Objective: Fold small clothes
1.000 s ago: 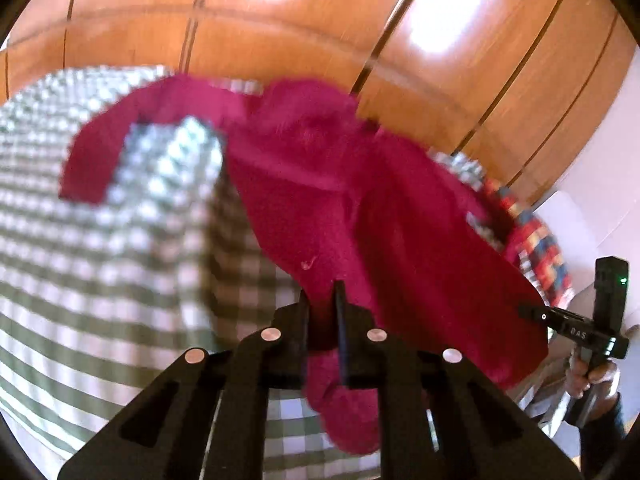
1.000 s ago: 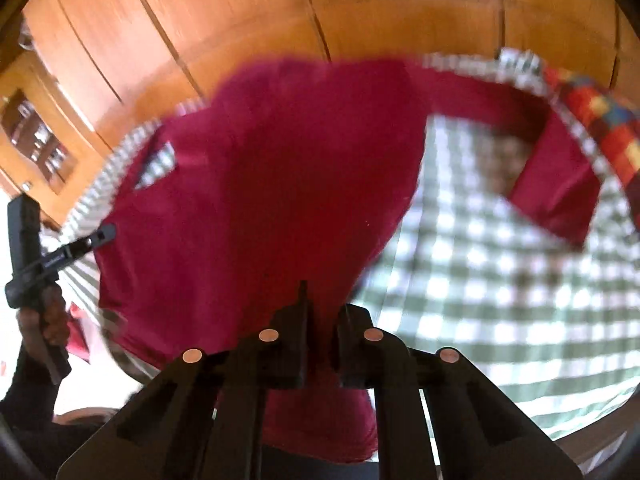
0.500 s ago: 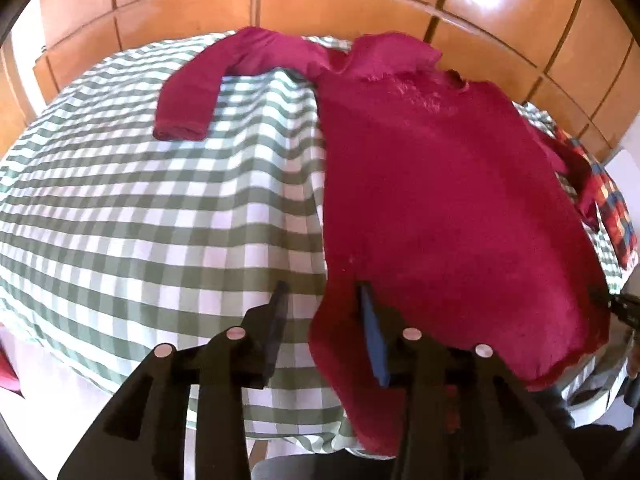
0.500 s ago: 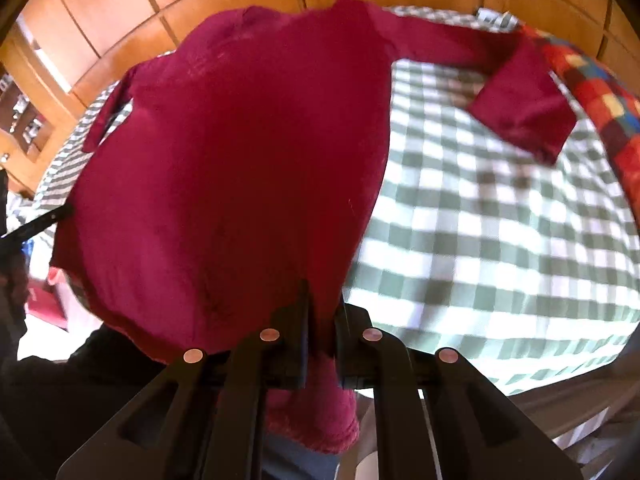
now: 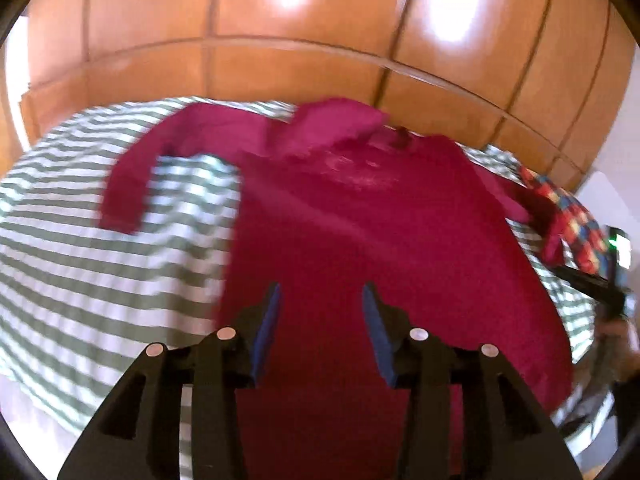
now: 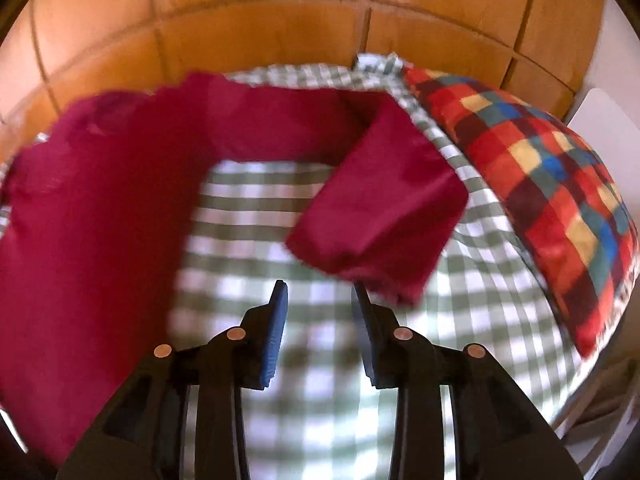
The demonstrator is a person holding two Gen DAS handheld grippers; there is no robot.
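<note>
A dark red long-sleeved top [image 5: 360,216] lies spread flat on a green-and-white checked cloth [image 5: 100,272], sleeves out to both sides. My left gripper [image 5: 320,292] is open and empty above the top's lower body. My right gripper [image 6: 318,292] is open and empty over the checked cloth [image 6: 304,420], just short of the cuff of the top's right sleeve [image 6: 380,220]. The top's body [image 6: 88,232] fills the left of the right wrist view. The right gripper's body shows at the right edge of the left wrist view [image 5: 616,264].
A red, blue and yellow checked cushion [image 6: 540,184] lies at the right end of the cloth; it also shows in the left wrist view [image 5: 572,220]. Orange wooden panels [image 5: 320,40] stand behind. The cloth's front edge drops off below my grippers.
Both grippers let go of the top's hem and opened. The top dropped flat onto the cloth. My right gripper has swung right toward the sleeve cuff.
</note>
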